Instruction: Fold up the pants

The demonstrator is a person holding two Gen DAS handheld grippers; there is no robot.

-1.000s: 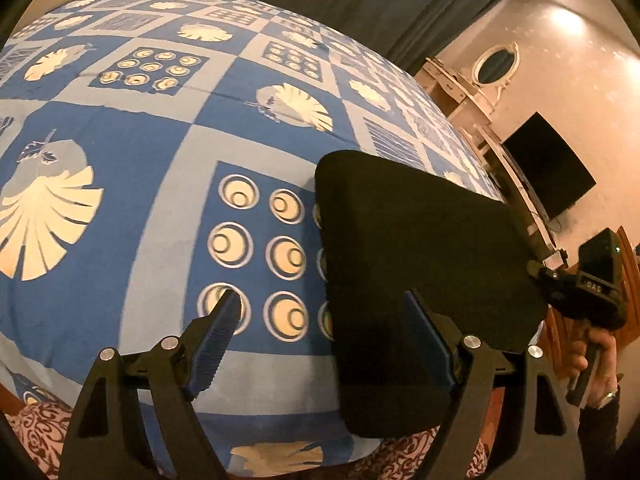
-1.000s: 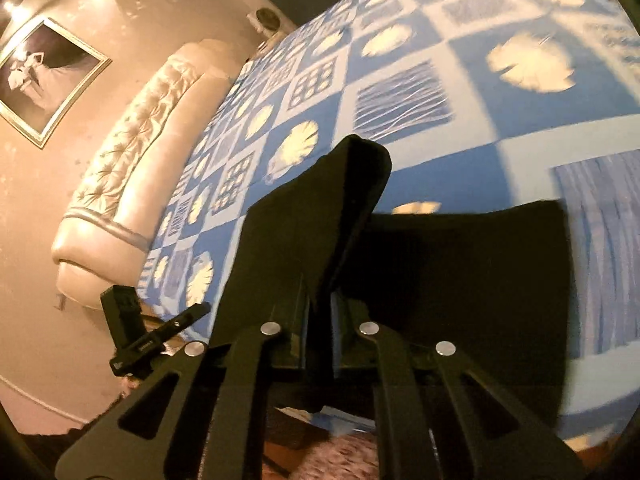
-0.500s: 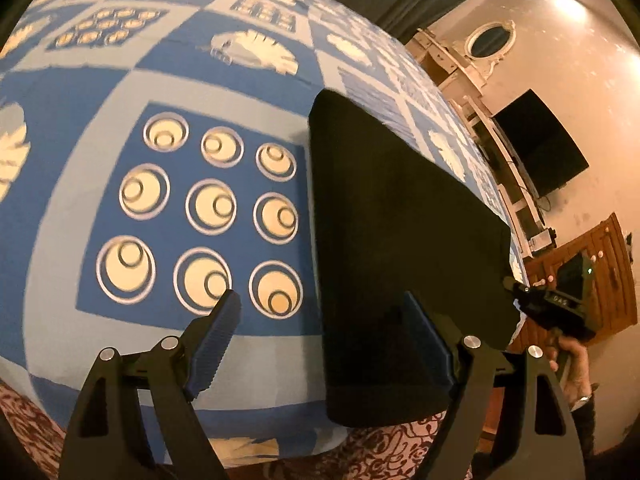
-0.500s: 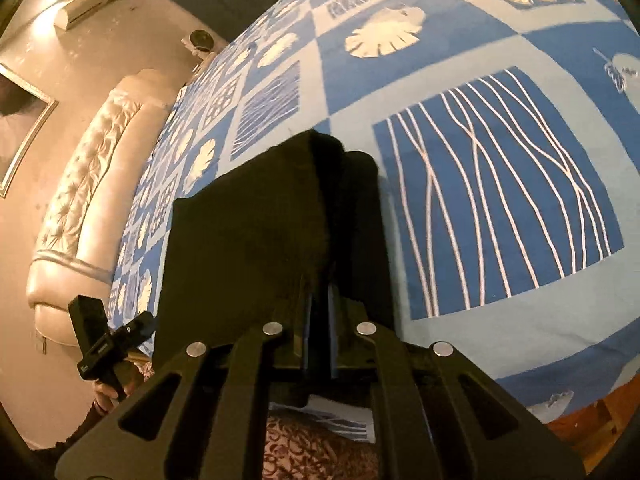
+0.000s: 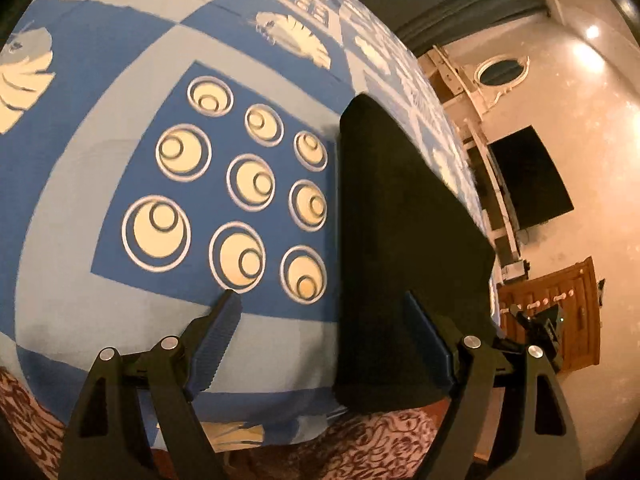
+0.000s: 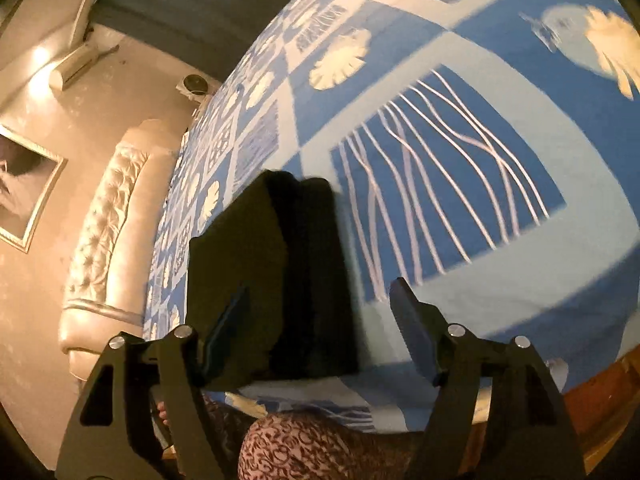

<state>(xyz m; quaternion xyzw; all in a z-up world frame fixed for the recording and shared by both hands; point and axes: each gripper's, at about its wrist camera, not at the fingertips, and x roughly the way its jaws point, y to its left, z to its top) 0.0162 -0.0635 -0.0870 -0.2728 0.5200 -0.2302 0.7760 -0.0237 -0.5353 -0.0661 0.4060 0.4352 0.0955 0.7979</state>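
The folded black fabric pants [image 5: 404, 240] lay flat near the front edge of the bed, on the blue and pale patchwork bedspread [image 5: 120, 280] printed with cream circles and leaf shapes. My left gripper [image 5: 324, 344] hovered above that edge with its blue-padded fingers [image 5: 218, 332] spread wide, gripping nothing; one finger was over the bedspread, the other over the pants' near left corner. My right gripper [image 6: 320, 328] was likewise spread apart and empty, its left finger over the pants [image 6: 276, 280] and its right finger over the bedspread [image 6: 500, 288]. A raised fold ran along the pants' right side. A cream tufted headboard [image 6: 108, 240] stood at the bed's far left.
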